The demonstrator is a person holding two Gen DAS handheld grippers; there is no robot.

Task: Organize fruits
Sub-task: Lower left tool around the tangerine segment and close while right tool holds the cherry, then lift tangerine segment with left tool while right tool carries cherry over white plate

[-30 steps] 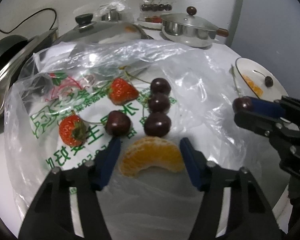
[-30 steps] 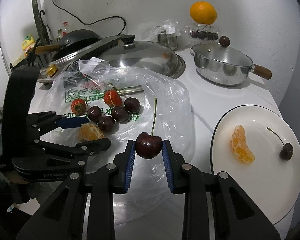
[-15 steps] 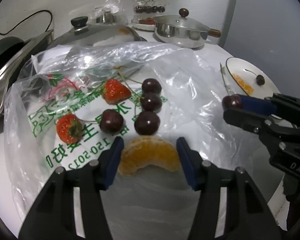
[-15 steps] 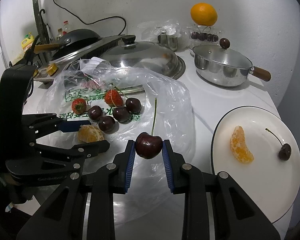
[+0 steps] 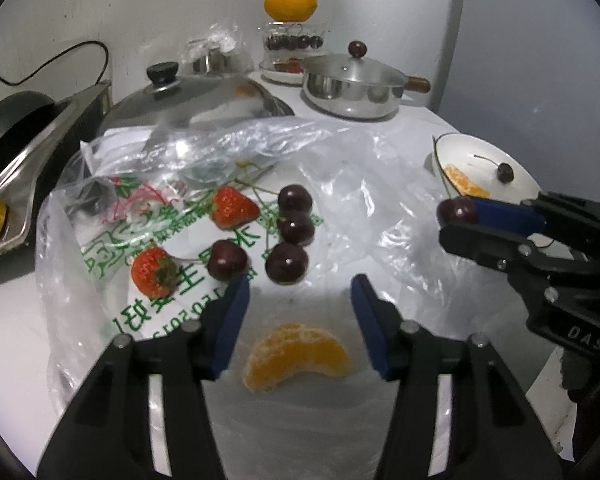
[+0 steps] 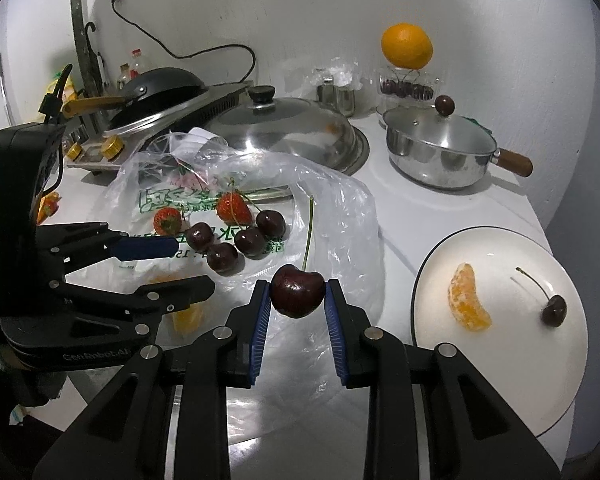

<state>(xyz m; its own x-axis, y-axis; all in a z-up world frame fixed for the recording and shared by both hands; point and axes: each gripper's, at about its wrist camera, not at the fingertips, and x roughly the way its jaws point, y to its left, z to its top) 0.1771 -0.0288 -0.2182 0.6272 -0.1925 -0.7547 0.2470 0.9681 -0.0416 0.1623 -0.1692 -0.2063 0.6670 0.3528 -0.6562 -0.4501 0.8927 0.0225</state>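
Observation:
My right gripper [image 6: 296,300] is shut on a dark cherry [image 6: 297,295] with an upright stem, held above the plastic bag [image 6: 332,216]. It also shows at the right of the left wrist view [image 5: 456,220]. My left gripper [image 5: 300,300] is open, its fingers straddling an orange segment [image 5: 298,354] that lies on the bag [image 5: 380,200]. Two strawberries [image 5: 152,270] and several cherries [image 5: 288,262] lie on the bag beyond it. The white plate [image 6: 572,380] at right holds an orange segment [image 6: 468,300] and a cherry [image 6: 554,310].
A lidded steel pot [image 6: 440,152] with a wooden handle stands at the back right. A large domed lid [image 6: 284,132], a stove with a black pan [image 6: 160,88], and a whole orange [image 6: 407,46] on a clear box stand behind the bag.
My left gripper has moved forward and down over the orange segment, which now lies deeper between the open fingers. My right gripper keeps the cherry and has barely moved.

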